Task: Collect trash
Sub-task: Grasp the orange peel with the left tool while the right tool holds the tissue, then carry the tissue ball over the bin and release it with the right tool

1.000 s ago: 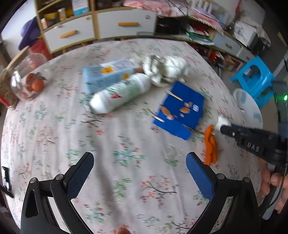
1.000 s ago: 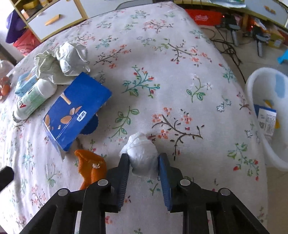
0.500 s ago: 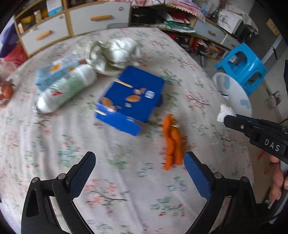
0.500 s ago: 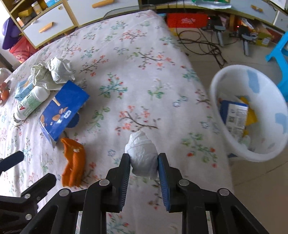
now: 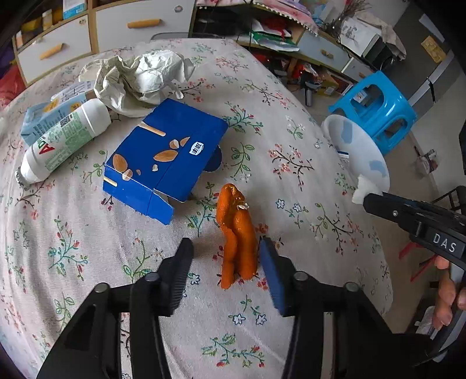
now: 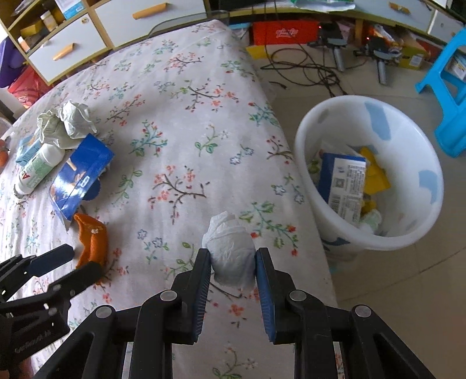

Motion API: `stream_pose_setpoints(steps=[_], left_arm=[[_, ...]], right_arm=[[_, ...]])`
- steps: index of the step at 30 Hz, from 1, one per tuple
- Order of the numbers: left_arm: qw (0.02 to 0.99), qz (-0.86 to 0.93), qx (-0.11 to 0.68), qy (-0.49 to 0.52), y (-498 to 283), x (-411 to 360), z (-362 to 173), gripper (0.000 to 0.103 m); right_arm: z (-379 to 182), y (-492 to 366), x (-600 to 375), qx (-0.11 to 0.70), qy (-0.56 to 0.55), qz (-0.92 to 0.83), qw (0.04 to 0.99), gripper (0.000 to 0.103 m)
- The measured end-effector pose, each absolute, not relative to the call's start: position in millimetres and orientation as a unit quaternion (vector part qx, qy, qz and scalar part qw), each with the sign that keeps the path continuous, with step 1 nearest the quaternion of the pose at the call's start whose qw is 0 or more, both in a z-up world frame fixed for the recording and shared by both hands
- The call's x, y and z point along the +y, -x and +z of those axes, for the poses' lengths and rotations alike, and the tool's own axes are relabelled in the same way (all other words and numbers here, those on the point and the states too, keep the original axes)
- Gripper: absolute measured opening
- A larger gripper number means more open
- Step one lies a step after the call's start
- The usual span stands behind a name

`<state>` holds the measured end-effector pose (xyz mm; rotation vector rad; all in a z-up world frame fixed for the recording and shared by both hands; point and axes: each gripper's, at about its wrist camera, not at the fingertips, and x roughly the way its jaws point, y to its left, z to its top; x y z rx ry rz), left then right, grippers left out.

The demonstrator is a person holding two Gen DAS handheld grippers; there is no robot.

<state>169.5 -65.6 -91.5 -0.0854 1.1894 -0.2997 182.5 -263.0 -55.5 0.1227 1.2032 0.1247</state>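
Observation:
My right gripper (image 6: 232, 256) is shut on a white crumpled tissue ball (image 6: 231, 250), held above the table's right edge, left of the white trash bin (image 6: 431, 204). My left gripper (image 5: 225, 256) is open, its jaws on either side of an orange peel (image 5: 237, 236) lying on the floral tablecloth (image 5: 87, 262); the right finger is close to the peel. The peel (image 6: 91, 239) and left gripper (image 6: 65, 266) also show in the right wrist view. The tissue (image 5: 361, 189) and bin (image 5: 358, 145) show in the left wrist view.
A blue carton (image 5: 163, 163), a white bottle (image 5: 61, 140), a light blue carton (image 5: 49, 110) and crumpled paper (image 5: 139, 78) lie on the table. The bin holds several pieces of trash (image 6: 346, 180). A blue stool (image 5: 375, 108) stands beyond it. Drawers (image 5: 116, 23) stand behind.
My left gripper moved forward and right to the orange peel and its jaws narrowed around it. My right gripper carried the tissue ball right, toward the bin.

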Motion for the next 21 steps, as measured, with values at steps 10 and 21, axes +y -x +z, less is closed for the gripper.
stream_pose_setpoints(steps=[10,21], left_arm=[[0.817,-0.156,0.554,0.037,-169,-78,-90,0.015],[0.826,-0.157,0.538,0.062,-170,-76,-73,0.013]], right_arm=[[-54,-180,-272,0.563,-0.064,0.055,0.822,0.028],[-44,-178,-302,0.55,-0.095,0.036,0.829,0.028]])
